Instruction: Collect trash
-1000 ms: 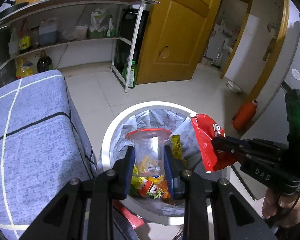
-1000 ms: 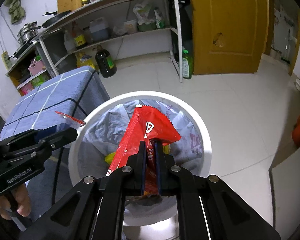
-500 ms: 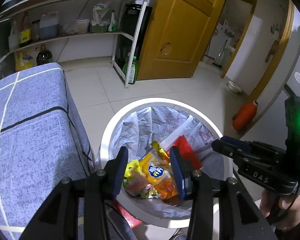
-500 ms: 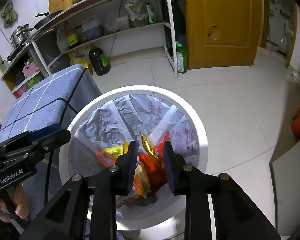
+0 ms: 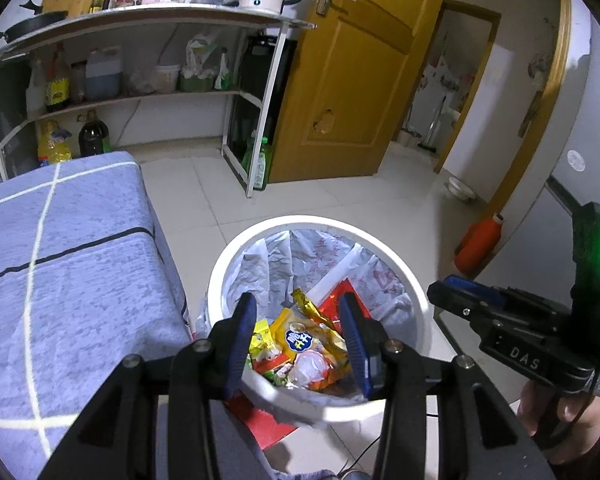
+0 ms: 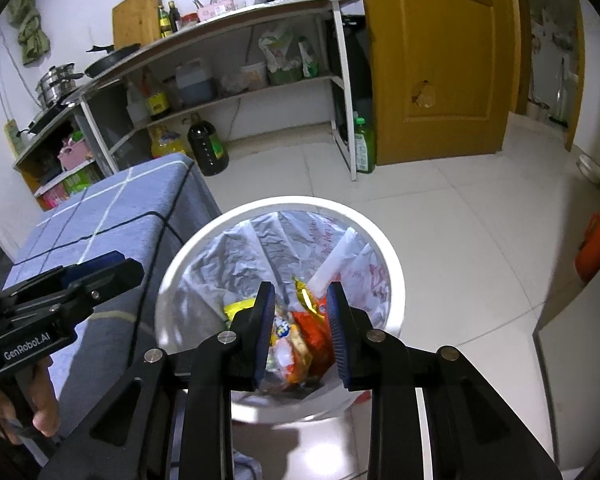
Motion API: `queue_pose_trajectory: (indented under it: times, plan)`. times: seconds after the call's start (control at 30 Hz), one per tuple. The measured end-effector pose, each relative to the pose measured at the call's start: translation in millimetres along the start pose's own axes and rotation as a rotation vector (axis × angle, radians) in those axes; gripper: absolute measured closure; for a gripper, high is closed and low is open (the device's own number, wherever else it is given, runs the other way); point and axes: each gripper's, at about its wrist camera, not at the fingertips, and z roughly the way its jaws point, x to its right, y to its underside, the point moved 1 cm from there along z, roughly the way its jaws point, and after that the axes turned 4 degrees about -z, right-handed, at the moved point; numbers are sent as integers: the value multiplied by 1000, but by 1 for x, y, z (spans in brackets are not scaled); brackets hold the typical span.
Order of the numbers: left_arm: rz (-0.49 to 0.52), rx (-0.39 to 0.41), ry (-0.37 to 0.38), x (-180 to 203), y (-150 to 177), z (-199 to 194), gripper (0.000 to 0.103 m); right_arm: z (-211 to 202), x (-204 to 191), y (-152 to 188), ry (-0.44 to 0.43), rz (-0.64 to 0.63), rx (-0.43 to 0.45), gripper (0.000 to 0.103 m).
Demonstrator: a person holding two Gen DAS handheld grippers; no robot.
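Blue-grey checked cloth is covering the surface (image 5: 60, 264) that is standing just beside the bin, on its left. White plastic is forming the round trash bin (image 5: 380, 244), which is sitting on the tiled floor (image 5: 340, 196) and is lined with a crinkled grey bag (image 5: 268, 268) bearing faint red print too blurred to read. Both tools are hanging directly above the bin mouth, fingers pointing down and forward into it. The left tool (image 5: 298, 334) is showing a wide gap and gripping nothing; the right tool (image 6: 300, 332) is showing a moderate gap, likewise empty. The trash, a heap of snack wrappers (image 5: 308, 344), is lying at the bottom of the bin, straight below both tools; neither hand is clearly nearer. A clear plastic cup (image 5: 310, 368) is lying among the wrappers. A yellow packet is carrying a round blue logo (image 5: 296, 340) with script too small to make out. Legible markings: "DAS" on the right tool body in the left view, "GenRobot.AI" on the left tool body in the right view. Judgement: the deposit appears complete, and any further pickup would require both tools to turn away from the bin.
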Motion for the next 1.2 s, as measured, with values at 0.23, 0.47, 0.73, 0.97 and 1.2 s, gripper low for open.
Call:
queue_pose_trajectory:
  times: [0.23,0.47,0.73,0.97,1.2]
  plan:
    - [25,40,-2,7,18,-39,58,-31,-22,20,3,-22,44,75]
    - [24,69,-8,4,47,-69,48,-53,-44,48,18,-58,65,75]
    - [35,91,-64,2,78,-95,46,-78,-62,76,38,-98,109,75]
    - [73,109,-105,14,99,-105,41,-91,-66,97,69,-108,131,75]
    - [89,109,-109,22,111,-106,40,-95,-64,108,85,-109,127,75]
